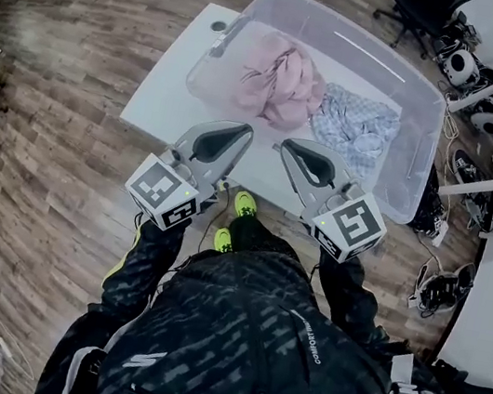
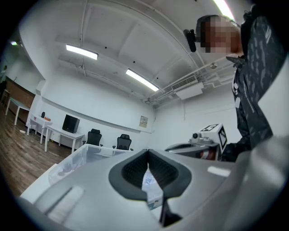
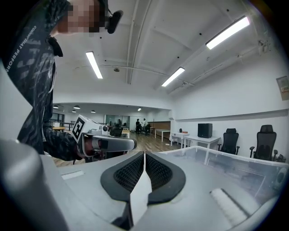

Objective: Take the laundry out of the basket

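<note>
Pink laundry (image 1: 281, 80) in clear basket (image 1: 352, 27), beyond left hand-held gripper (image 1: 245, 130)

Head view steeply down from above; both gripper views level, sharing the clear basket (image 1: 351, 31).

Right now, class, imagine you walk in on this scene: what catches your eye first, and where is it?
A clear plastic bin sits on a white table, holding a pink garment and, to its right, a blue checked garment. Nearer the person, the left gripper and the right gripper are side by side, both shut and empty.
</note>
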The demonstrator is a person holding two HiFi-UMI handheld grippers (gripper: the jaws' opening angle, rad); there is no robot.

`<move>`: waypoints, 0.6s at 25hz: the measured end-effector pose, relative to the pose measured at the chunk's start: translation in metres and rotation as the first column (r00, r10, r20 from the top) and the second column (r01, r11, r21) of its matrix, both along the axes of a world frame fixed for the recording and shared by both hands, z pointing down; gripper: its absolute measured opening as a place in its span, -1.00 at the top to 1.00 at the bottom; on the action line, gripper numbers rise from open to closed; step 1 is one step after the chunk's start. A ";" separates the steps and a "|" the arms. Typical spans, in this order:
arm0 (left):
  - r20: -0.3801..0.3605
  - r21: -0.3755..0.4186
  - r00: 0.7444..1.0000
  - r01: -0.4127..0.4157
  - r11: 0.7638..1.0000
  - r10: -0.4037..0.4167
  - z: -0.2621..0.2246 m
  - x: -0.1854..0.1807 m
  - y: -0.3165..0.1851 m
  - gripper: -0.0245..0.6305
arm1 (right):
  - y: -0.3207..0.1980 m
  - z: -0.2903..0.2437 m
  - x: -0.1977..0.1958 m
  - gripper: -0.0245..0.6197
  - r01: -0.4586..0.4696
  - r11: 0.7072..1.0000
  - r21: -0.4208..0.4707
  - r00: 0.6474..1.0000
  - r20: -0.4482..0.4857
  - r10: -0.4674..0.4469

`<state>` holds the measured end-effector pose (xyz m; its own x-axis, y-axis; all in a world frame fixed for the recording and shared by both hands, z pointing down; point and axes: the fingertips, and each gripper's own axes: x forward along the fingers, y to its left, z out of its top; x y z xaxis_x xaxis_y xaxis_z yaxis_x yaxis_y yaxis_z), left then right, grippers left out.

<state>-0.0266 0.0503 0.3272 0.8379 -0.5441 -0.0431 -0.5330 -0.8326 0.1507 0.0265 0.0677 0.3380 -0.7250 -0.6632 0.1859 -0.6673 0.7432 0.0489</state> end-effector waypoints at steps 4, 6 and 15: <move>0.007 0.003 1.000 -0.006 1.000 0.006 -0.006 0.006 -0.030 0.90 | -0.033 -0.011 0.000 0.90 0.007 1.000 0.015 1.000 -0.001 -0.007; 0.019 0.014 1.000 -0.009 1.000 0.009 -0.009 0.010 -0.046 0.90 | -0.048 -0.015 0.002 0.90 0.007 1.000 0.019 1.000 -0.005 -0.007; 0.091 0.052 0.993 -0.085 0.995 0.080 -0.012 0.045 -0.105 0.90 | -0.109 -0.024 0.029 0.86 -0.010 0.998 0.055 0.998 -0.067 0.013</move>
